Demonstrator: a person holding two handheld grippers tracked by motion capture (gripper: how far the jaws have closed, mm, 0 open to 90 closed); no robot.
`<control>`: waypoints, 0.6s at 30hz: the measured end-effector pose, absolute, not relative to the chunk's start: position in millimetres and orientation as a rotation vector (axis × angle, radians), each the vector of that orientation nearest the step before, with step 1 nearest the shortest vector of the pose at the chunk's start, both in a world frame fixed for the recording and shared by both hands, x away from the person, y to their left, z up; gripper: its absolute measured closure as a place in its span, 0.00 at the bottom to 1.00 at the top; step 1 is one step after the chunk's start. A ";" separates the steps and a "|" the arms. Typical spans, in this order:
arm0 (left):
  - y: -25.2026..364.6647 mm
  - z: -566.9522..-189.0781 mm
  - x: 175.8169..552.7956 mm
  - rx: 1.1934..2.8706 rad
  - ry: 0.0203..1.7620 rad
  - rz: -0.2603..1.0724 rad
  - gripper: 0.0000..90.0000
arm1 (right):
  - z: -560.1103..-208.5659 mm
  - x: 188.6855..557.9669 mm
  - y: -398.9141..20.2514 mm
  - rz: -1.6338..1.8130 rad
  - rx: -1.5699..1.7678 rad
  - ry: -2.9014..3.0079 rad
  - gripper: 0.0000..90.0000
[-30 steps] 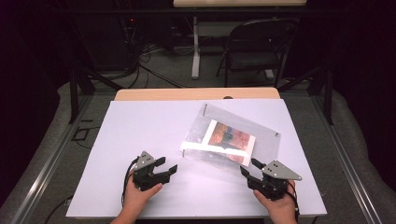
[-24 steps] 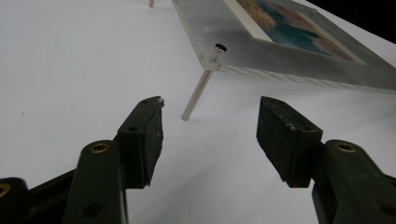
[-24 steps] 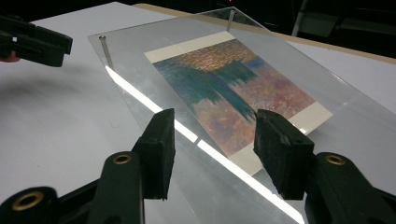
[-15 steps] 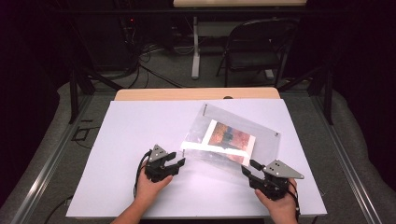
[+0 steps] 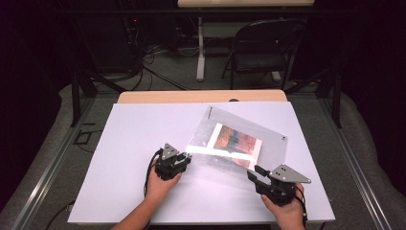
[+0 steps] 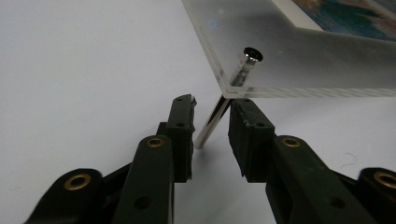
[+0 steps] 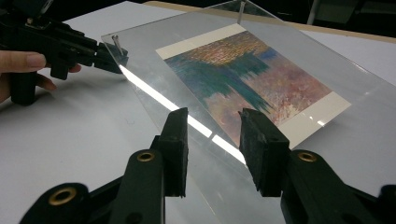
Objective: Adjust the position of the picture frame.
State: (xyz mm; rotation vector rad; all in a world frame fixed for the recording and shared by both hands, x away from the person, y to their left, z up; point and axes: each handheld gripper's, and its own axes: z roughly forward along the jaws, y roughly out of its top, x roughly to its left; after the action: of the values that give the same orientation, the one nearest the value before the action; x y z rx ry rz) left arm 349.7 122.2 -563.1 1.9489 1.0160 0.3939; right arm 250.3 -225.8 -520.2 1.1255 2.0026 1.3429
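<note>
We are early in the work: the clear acrylic frame (image 5: 239, 143) with its print (image 7: 252, 79) lies tilted on the white table (image 5: 124, 143), right of the middle in the high view, all its parts together. Our left gripper (image 6: 212, 119) has just been closing, with the metal standoff pin (image 6: 219, 109) at the frame's near corner between its fingers, not yet clearly pinched. Our right gripper (image 7: 212, 123) has also been closing and sits part-open at the frame's lower right edge, gripping nothing. Both hands lie low at the bottom, pointing up-frame.
</note>
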 end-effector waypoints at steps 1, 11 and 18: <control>121.9 -563.3 350.5 1.945 1.020 0.395 0.80 | -520.2 250.2 -225.6 1.345 1.129 2.007 0.71; 117.3 -563.9 354.6 1.963 0.995 0.391 0.88 | -520.8 249.4 -220.4 1.357 1.122 2.058 0.80; 117.7 -564.0 355.2 1.961 0.992 0.384 0.88 | -521.5 249.7 -217.9 1.373 1.134 2.104 0.85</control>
State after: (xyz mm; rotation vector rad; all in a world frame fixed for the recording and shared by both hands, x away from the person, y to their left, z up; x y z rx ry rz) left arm 355.2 117.7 -564.0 1.9612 0.9916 0.3844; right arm 249.7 -217.9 -521.5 1.1344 2.1042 1.3731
